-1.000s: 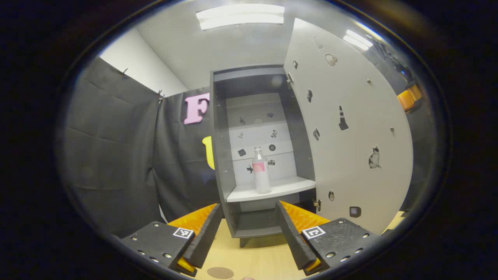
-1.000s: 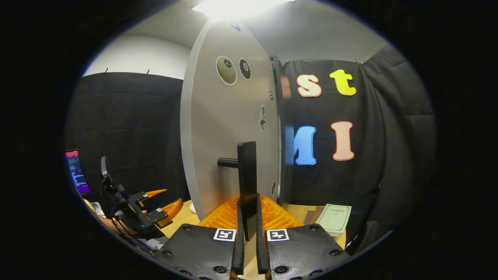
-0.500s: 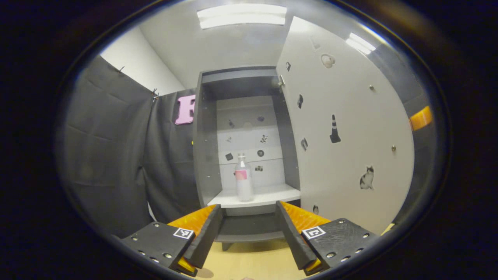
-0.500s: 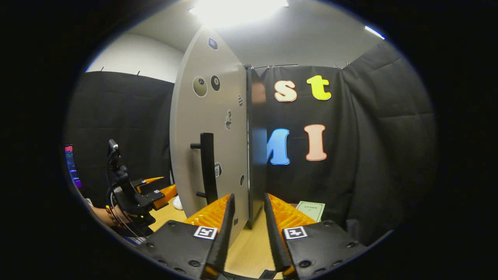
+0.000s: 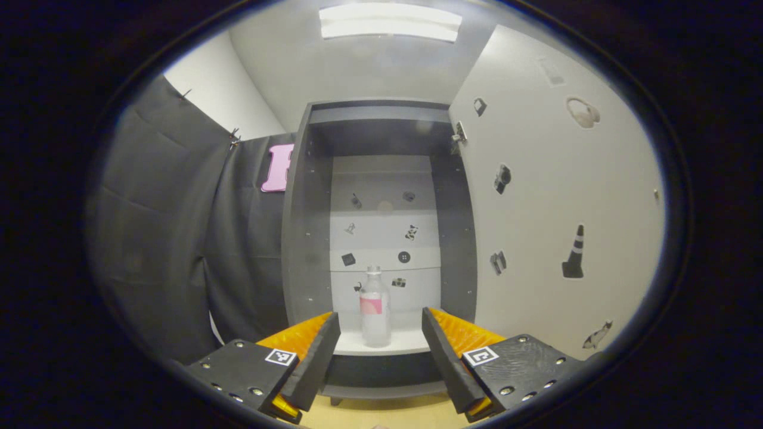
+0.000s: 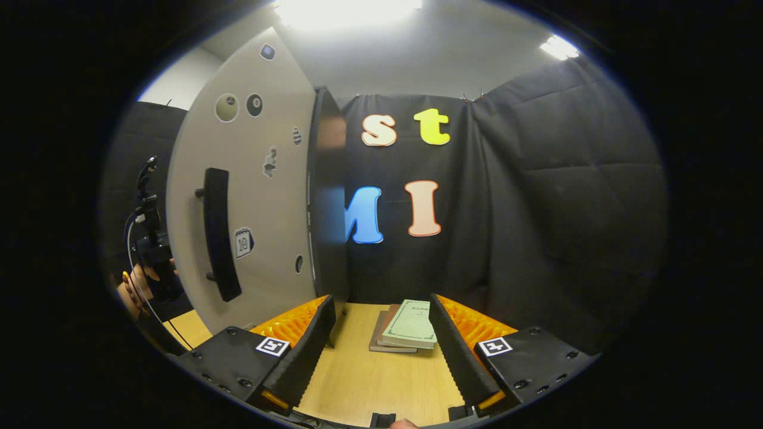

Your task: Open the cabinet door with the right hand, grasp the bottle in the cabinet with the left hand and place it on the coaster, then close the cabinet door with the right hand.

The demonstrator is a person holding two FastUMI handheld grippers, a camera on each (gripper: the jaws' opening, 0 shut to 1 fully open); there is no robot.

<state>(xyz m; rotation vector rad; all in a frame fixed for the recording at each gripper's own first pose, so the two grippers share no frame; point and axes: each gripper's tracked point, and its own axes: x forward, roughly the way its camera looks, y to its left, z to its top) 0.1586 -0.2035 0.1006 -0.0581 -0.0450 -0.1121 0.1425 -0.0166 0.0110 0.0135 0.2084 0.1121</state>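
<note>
Left of the open cabinet door (image 5: pixel 554 196), inside the cabinet (image 5: pixel 304 238), the bottle (image 5: pixel 375 307) stands upright on a pale shelf (image 5: pixel 411 341). Left gripper (image 5: pixel 377 351) faces it, fingers spread wide, holding nothing, bottle framed between them but farther in. Right of the door's handle (image 6: pixel 217 232), the right gripper (image 6: pixel 381 351) gapes wide and empty over the table (image 6: pixel 369 381), books (image 6: pixel 405 325) beyond.

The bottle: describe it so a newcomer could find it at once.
Look into the tall dark cabinet with its door swung open. On its white shelf stands the bottle, upright and alone: clear, with a pink label, in front of small stickers on the back panel.
</note>
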